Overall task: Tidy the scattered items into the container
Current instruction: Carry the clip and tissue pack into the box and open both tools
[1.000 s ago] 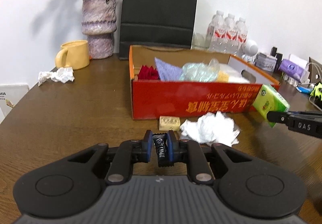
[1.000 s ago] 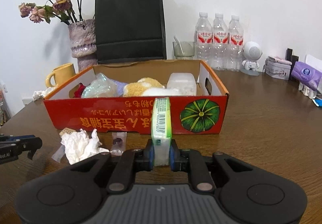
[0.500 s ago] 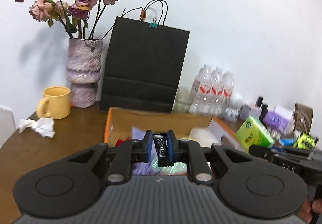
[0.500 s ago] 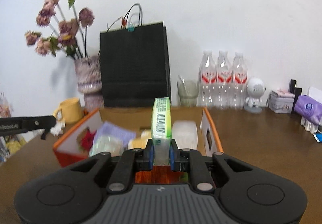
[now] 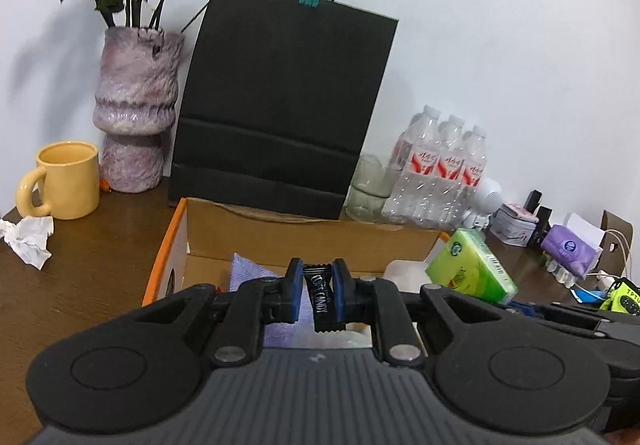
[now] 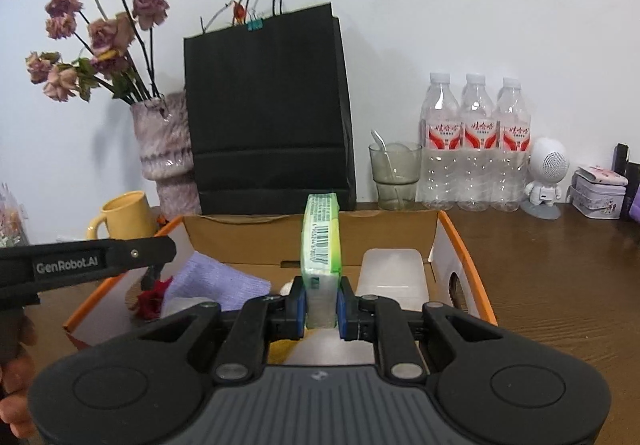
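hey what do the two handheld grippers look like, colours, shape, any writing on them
Both look alike. The left gripper and the right gripper each have a matte black body with a ribbed grey top, two round black discs, silver pivot pins on black linkage arms, and blue pads inside the fingers. Seen side-on from the right wrist, the left one carries white "GenRobot.AI" lettering.

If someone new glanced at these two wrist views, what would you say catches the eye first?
Probably the bright green tissue pack clamped upright in the right gripper, poised over the open cardboard box. Next, the left gripper pinching a small black candy sachet above the same box. Behind it, the tall black paper bag stands against the wall beside a vase of dried roses.
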Demonstrator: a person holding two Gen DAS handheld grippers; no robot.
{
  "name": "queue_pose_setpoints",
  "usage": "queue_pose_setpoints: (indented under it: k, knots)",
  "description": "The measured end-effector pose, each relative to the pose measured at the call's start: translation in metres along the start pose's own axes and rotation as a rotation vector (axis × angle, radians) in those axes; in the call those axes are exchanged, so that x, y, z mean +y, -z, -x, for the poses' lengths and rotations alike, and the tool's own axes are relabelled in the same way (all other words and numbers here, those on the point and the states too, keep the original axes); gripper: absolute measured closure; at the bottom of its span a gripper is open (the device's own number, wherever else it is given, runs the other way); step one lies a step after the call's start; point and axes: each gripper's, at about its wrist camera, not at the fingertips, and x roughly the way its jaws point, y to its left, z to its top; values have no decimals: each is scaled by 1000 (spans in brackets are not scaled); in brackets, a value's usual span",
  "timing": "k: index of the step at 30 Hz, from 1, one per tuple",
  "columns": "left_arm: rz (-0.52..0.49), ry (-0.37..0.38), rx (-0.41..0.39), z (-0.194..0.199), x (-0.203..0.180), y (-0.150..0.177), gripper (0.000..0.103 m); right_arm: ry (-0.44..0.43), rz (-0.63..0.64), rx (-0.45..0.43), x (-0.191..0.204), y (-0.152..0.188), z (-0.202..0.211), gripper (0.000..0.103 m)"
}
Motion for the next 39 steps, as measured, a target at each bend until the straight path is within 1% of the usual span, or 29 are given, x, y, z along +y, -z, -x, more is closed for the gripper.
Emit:
queue_pose_setpoints:
  k: [4,5,6,7,8,9,10,11,12,14,16,20,30,34,36,39]
  knots:
    - [-11,-7,16,-5,1,2,87,5,-8,22,-7,0,-8,89]
    - [-12,-2,23,-7,1,3,85,5,-10,30,-8,0,-9,88]
    - [-10,2,29,-9,1,2,83,3,-13,41,-9,-1,-10,85]
    - [-3,4,35,-9,1,3,66,6,-19,52,-10,-1,-11,85]
    - [9,2,43,-10,1,3,33,2,-26,63,-12,-2,-12,75]
    - [24,-5,46,-10,2,3,20,0,-31,69,-13,-3,-12,52]
    - [38,-17,42,-9,3,3,4,1,-33,71,-14,-4,-12,39]
    - [46,-31,36,-8,3,2,1,8,-27,69,-14,-5,-11,16]
    - [48,-34,30,-7,3,1,0,14,-12,66,-13,-5,-10,8]
    - [50,-38,25,-5,4,0,0,32,14,66,-11,-6,-9,8]
    - [56,-48,41,-6,4,0,0,41,24,73,-10,-7,-9,8]
    - [53,-56,60,-9,2,1,0,36,26,85,-9,-7,-9,7]
    - [52,-59,57,-3,0,-1,0,39,23,82,-8,-8,-5,7]
    - [48,-52,42,16,1,0,0,35,11,49,-10,-11,15,7]
    - [46,-45,35,29,4,2,0,24,20,31,-9,-9,30,7]
    - [42,-57,35,48,8,9,0,19,46,21,-5,-1,48,7]
